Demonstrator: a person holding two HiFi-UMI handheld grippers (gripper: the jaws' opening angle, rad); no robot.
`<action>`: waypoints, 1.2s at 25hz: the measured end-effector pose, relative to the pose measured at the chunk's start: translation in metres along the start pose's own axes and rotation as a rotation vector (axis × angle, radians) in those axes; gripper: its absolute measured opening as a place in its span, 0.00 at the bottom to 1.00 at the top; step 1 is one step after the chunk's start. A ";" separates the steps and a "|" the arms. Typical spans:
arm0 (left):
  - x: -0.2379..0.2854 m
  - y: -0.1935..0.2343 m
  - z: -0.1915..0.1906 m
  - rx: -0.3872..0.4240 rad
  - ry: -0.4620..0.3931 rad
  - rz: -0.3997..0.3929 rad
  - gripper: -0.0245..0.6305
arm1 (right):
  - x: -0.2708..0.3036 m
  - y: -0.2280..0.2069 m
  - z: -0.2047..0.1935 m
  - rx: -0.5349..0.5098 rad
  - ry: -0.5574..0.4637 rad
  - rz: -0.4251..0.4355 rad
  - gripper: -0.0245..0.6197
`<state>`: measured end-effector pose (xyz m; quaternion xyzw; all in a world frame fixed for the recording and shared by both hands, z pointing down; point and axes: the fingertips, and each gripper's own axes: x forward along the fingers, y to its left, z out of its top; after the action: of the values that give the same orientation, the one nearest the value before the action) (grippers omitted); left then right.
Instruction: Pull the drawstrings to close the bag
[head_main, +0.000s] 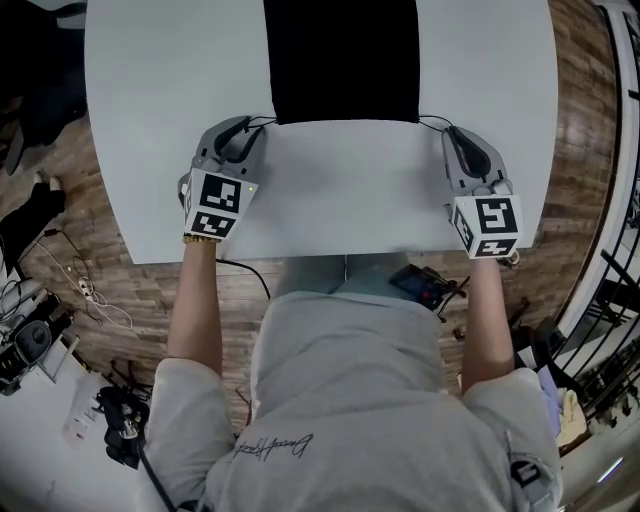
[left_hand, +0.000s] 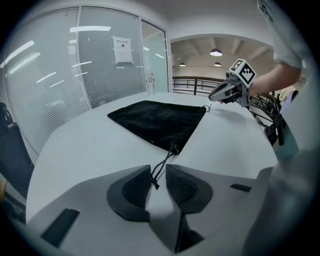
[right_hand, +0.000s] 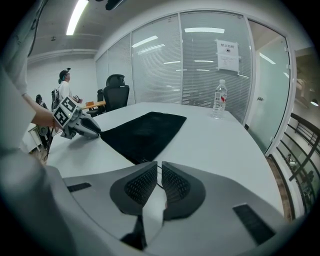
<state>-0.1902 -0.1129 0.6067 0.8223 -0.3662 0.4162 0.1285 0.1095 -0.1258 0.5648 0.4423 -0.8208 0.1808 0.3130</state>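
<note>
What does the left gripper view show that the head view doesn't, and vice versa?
Left gripper view only: the left hand-held gripper with its jaws apart and the knotted end of the drawstring lying between them, not pinched. It also shows the glass wall beyond the table.
Head view only: the person's grey shirt and the wooden floor.
Both: the black bag, the white table and the right hand-held gripper at the bag's other near corner.

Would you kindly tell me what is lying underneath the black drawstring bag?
The black drawstring bag lies flat on the white table. The part directly beneath it is covered, so anything there cannot be seen.
</note>
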 end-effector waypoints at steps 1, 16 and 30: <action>0.001 -0.001 0.001 -0.005 -0.004 -0.014 0.19 | 0.000 -0.001 -0.001 0.003 0.001 0.000 0.11; -0.003 -0.001 0.005 -0.097 -0.049 -0.052 0.08 | 0.012 -0.006 -0.020 -0.061 0.059 0.001 0.17; -0.008 0.007 0.010 -0.220 -0.107 -0.014 0.08 | 0.037 -0.014 -0.026 -0.104 0.116 0.045 0.21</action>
<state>-0.1922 -0.1185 0.5936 0.8268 -0.4103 0.3282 0.2010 0.1152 -0.1412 0.6096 0.3955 -0.8193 0.1703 0.3786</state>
